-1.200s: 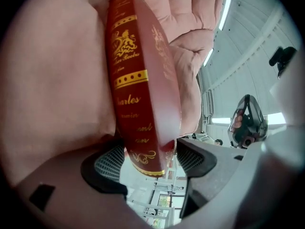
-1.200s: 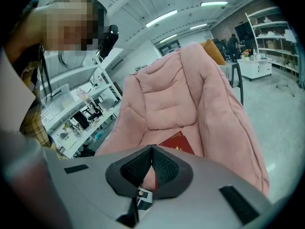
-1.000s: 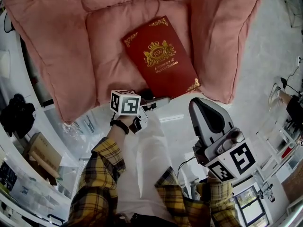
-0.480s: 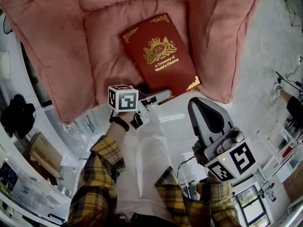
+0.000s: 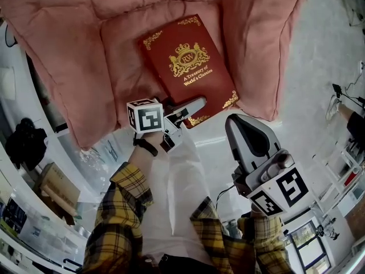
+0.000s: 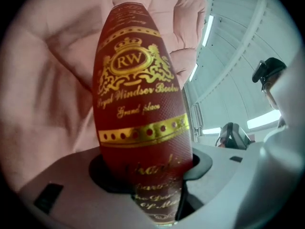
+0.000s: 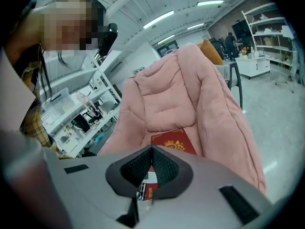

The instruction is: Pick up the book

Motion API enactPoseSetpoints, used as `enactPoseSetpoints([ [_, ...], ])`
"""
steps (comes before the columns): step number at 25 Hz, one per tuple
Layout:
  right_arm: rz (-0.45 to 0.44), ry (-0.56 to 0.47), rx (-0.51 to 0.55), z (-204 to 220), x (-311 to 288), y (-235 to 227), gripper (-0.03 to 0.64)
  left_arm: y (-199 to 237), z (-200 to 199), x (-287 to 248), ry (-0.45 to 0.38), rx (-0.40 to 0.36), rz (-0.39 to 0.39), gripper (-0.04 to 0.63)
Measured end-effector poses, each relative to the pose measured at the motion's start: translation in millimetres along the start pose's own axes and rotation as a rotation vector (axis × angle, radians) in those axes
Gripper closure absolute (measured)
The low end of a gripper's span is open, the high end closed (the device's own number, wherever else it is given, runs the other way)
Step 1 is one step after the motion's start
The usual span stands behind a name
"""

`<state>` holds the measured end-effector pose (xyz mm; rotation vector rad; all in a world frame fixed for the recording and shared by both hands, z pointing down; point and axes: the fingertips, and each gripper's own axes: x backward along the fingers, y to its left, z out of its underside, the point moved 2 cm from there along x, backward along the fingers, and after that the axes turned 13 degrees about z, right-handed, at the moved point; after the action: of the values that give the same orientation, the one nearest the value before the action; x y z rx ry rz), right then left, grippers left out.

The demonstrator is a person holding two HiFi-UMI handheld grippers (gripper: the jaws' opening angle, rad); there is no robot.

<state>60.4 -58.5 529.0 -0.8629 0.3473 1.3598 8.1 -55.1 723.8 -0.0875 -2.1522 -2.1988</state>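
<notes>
Book, red, gilt-lettered "RW" and "A Treasury of World's Classics"

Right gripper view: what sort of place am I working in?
Probably a lab or workshop hall, not a home: cluttered equipment shelves, long ceiling strip lights, and a pale hard floor around the pink cushioned chair.

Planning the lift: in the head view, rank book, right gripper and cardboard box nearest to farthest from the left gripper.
1. Book, between the left gripper's fingers, which have just been closing.
2. Right gripper, at the right.
3. Cardboard box, far lower left.
</notes>
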Motion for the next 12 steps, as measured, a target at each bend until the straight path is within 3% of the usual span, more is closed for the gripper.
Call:
enactPoseSetpoints([
  [12,-0.008,-0.060,0.057,-42,22,31,0.598,-94,-46,5,-0.085,-0.161,0.092,0.345],
])
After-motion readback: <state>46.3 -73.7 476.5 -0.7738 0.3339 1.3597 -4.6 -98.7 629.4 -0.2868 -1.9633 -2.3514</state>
